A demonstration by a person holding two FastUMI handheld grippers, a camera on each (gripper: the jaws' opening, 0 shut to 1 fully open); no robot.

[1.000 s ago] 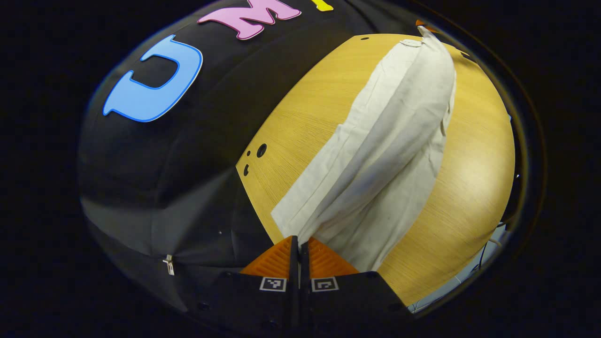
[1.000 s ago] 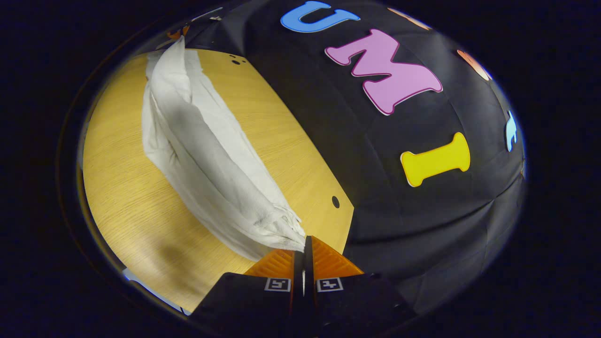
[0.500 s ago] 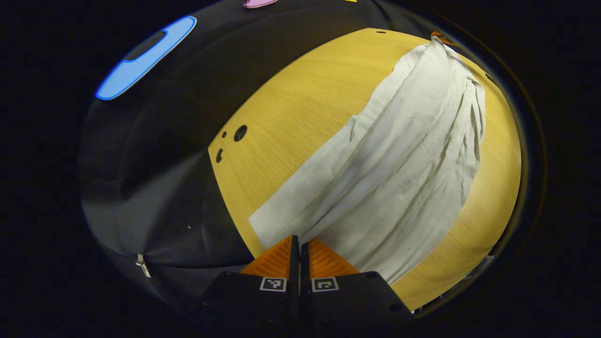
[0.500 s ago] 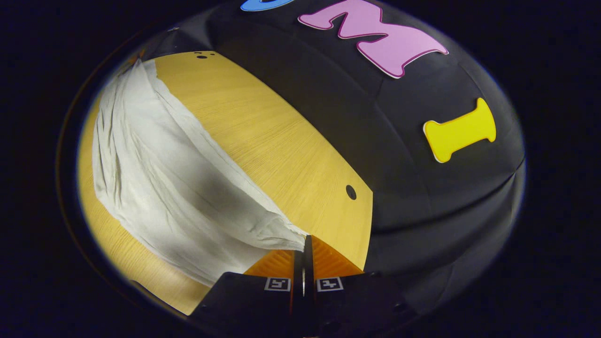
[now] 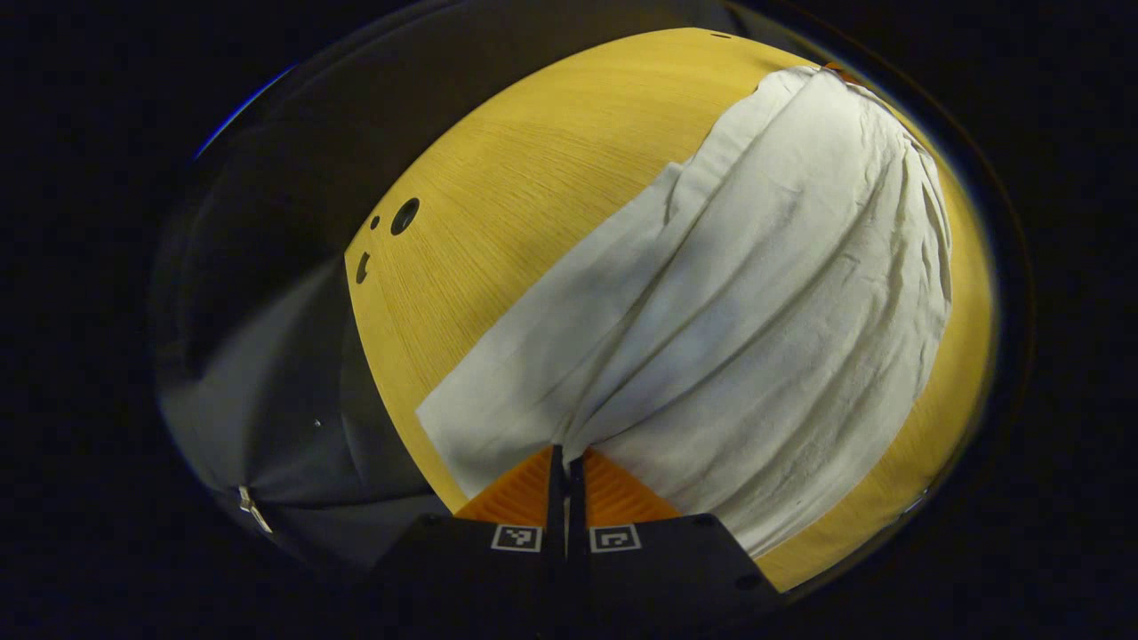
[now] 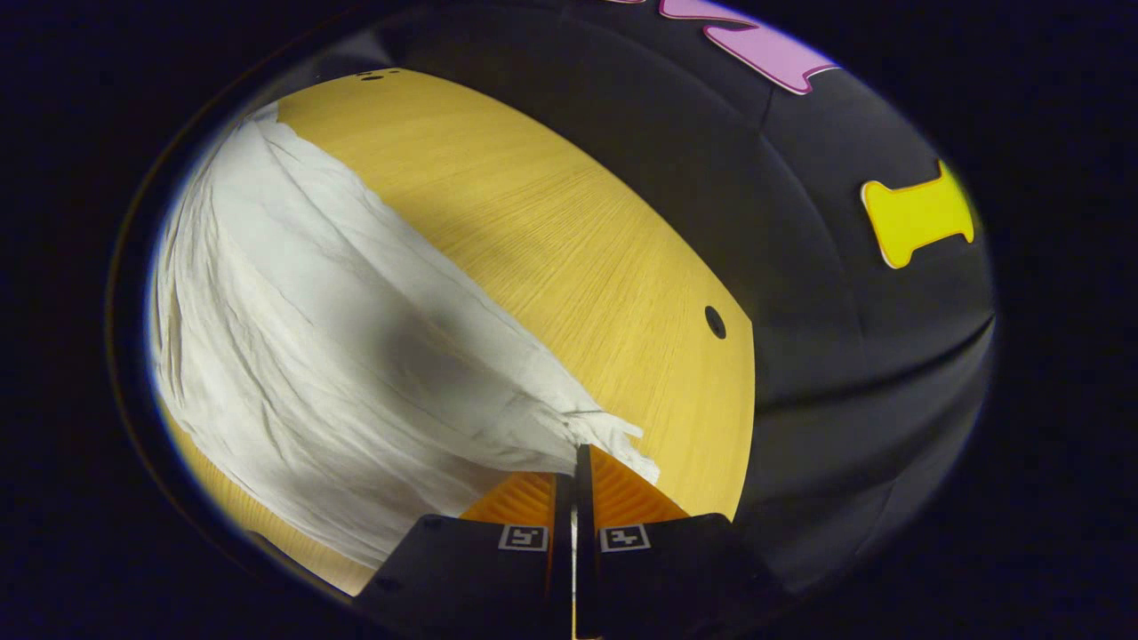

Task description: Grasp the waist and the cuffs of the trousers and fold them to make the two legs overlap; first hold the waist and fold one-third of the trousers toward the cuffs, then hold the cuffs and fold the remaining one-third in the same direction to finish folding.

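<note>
Your left gripper [image 5: 565, 458] and right gripper [image 6: 575, 455] each pinched an end of the trousers [image 5: 756, 311], which sagged ahead over the table [image 5: 533, 169]. Soft, light cloth; you gripped hems best.

Trousers [image 5: 756, 293] lie across the table [image 5: 533, 178] — lengthwise.

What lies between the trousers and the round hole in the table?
Bare table in the right gripper view: nothing lies between the trousers and the hole.
</note>
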